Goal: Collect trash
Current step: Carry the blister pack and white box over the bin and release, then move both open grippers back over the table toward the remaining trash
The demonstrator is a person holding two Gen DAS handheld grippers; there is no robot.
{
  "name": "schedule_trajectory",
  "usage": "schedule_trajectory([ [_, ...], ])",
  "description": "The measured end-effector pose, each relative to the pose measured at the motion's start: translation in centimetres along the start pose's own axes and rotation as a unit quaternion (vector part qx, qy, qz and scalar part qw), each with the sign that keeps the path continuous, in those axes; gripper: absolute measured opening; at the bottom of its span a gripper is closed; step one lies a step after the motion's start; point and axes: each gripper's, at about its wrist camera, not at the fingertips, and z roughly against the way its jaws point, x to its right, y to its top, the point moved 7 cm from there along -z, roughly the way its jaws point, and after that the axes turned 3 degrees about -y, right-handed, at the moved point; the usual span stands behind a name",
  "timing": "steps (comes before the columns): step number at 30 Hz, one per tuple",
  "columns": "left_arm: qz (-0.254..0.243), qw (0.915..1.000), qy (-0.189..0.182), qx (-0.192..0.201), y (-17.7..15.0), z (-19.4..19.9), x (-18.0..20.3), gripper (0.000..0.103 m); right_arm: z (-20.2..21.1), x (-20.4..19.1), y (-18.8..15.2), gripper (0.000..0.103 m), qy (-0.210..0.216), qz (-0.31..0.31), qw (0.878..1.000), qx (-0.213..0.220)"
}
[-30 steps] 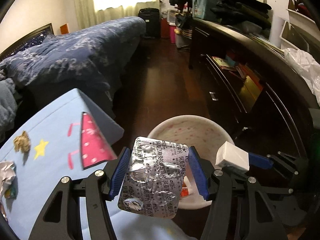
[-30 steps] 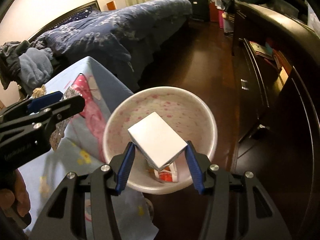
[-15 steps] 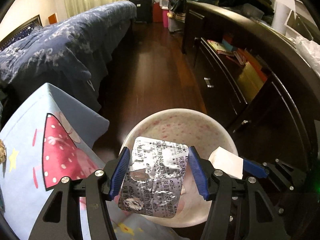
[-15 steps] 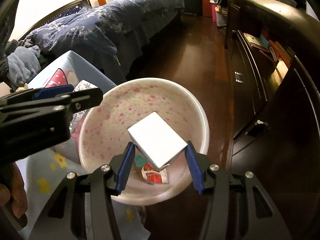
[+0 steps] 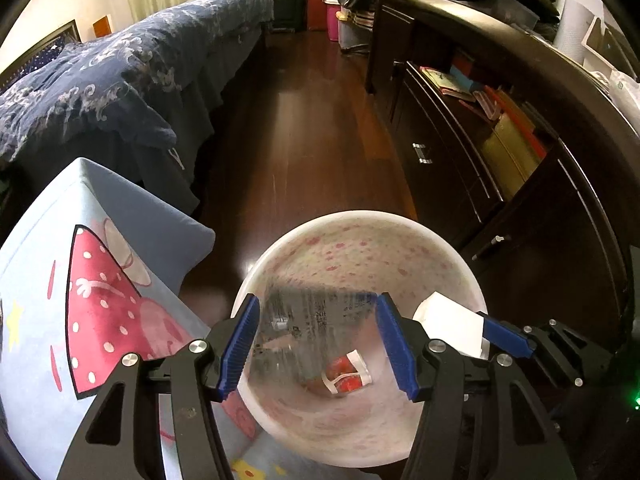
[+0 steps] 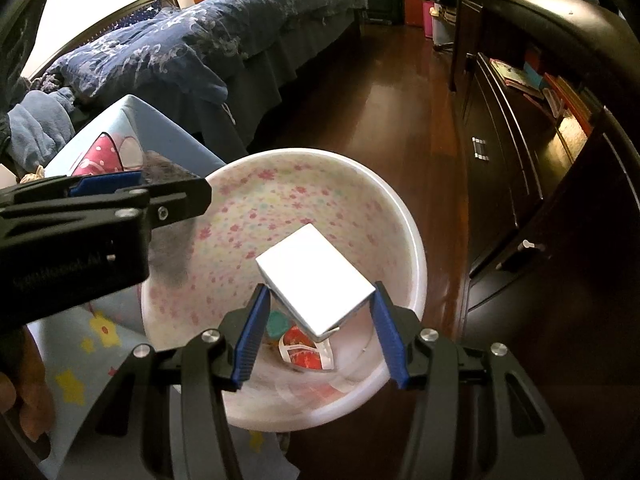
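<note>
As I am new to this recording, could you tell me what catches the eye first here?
The round white bin with pink flower speckles fills the middle, a red-and-white wrapper at its bottom. Above it the right gripper clamps a white rectangular box, and a blurred silvery sheet hangs between the left gripper's blue pads.

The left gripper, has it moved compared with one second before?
Yes. The left gripper has come over the bin: in its own view the bin now fills the space between the fingers, and the blue cloth slid off left.
</note>
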Motion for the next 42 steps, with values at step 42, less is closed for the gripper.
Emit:
schedule_trajectory([
  [42,0.192,0.9264,0.298,0.127,-11.2,19.9,-29.1,0.099,10.5,-27.2,1.4,0.076,0.143,0.233,0.958,0.081],
])
